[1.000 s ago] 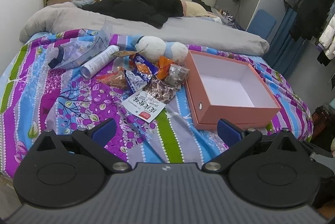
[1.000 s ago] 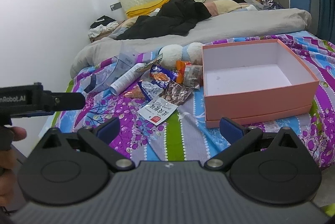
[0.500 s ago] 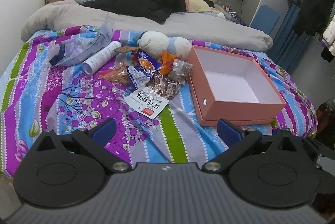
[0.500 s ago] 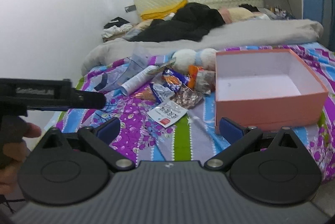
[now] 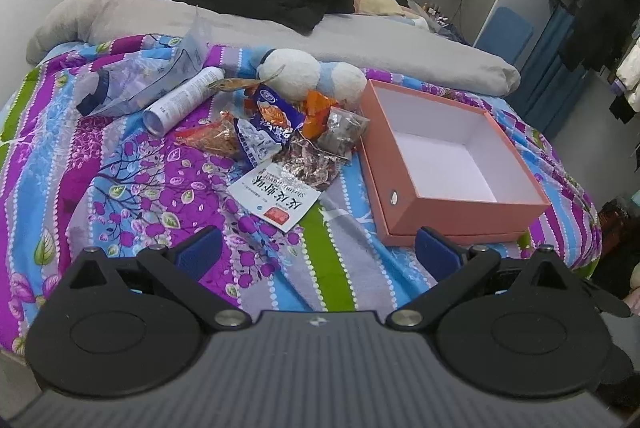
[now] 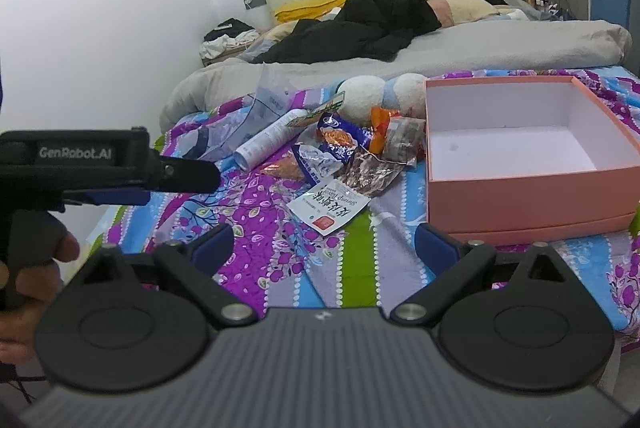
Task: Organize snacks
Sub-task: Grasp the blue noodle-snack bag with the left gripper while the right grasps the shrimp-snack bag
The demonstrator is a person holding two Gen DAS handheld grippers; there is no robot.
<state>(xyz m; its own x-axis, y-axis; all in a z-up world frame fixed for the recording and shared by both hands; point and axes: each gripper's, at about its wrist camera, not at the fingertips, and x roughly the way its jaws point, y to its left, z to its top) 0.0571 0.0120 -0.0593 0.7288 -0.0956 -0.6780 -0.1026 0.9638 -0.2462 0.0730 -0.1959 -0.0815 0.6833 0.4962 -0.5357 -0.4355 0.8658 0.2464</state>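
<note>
Both claws hang wide apart and empty over the near edge of the bed [image 5: 120, 188]: the left claw [image 5: 318, 252] and the right claw [image 6: 324, 244]. The snacks [image 5: 276, 128] lie heaped at about 12 o'clock from the left claw, with a white packet [image 5: 276, 194] nearest; the open pink box [image 5: 448, 156], nothing inside it, sits at 2 o'clock, touching the heap's right edge. The likely trouble: the packets overlap, so a pinch may drag neighbours along or slip off crinkly foil, and the soft quilt gives under pressure. The plush toy [image 5: 296, 72] behind could get snagged too.
</note>
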